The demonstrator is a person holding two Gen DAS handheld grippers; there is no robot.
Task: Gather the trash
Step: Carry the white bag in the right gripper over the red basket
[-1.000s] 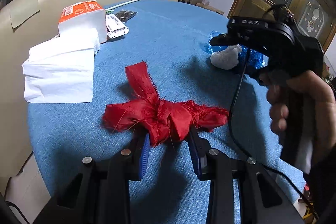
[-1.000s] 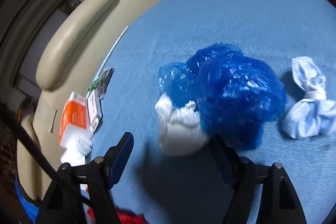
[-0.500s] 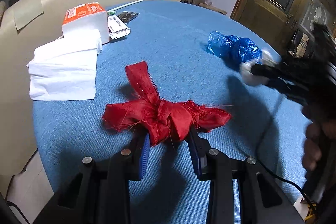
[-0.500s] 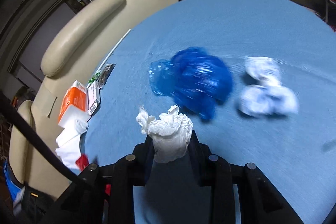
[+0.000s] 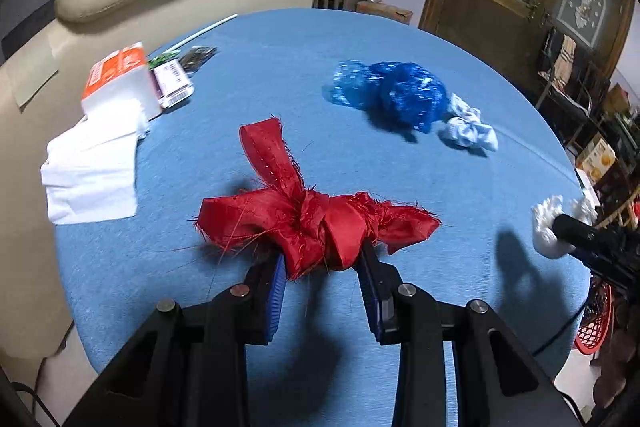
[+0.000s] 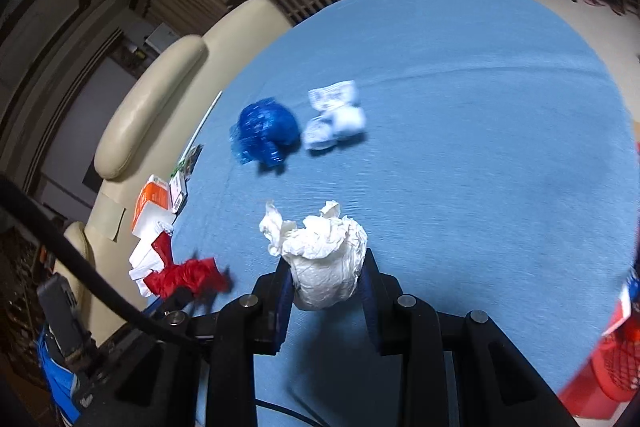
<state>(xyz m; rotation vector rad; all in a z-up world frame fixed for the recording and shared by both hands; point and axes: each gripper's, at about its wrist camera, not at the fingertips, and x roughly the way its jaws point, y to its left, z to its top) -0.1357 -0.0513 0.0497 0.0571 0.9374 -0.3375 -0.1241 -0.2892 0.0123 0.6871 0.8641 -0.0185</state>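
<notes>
You have the left gripper clamped on the knotted red fabric scrap and the right gripper clamped on the crumpled white tissue, so both pieces clear the blue tablecloth for disposal.

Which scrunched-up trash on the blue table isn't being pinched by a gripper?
The blue plastic wad and pale crumpled wrapper lie free; the red ribbon and white tissue ball are gripped.

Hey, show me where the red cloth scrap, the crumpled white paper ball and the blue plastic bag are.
red cloth scrap (image 5: 320, 227), left wrist view, on its knotted middle.
crumpled white paper ball (image 6: 326, 259), right wrist view, on its bulging front.
blue plastic bag (image 5: 404, 93), left wrist view, on its darker bunched part.
</notes>
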